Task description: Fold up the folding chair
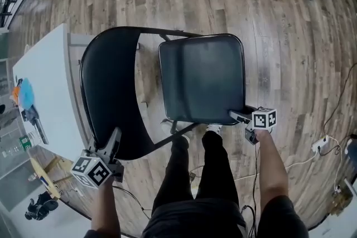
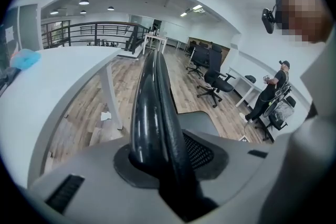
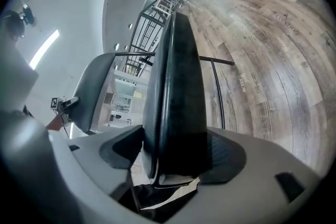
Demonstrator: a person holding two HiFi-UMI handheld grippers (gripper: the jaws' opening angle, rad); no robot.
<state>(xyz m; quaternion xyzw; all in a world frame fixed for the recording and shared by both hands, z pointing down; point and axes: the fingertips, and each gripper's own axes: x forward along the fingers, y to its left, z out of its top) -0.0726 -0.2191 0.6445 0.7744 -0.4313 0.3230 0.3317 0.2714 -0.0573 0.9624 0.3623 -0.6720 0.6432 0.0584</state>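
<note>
Left gripper (image 1: 113, 141), in the head view, bites the folding chair (image 1: 178, 64) by the backrest (image 1: 109, 86) rim just ahead of it; the right gripper (image 1: 239, 116) holds the seat (image 1: 203, 81) at its near corner. Each gripper view shows jaws clamped, the right's spread wide on the thick seat. That corner bite may slip as the seat pivots.

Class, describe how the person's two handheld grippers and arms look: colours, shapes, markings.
The left gripper and right gripper each have a pale grey moulded body, dark textured pads and a white cube with black square markers. The forearms are bare.
</note>
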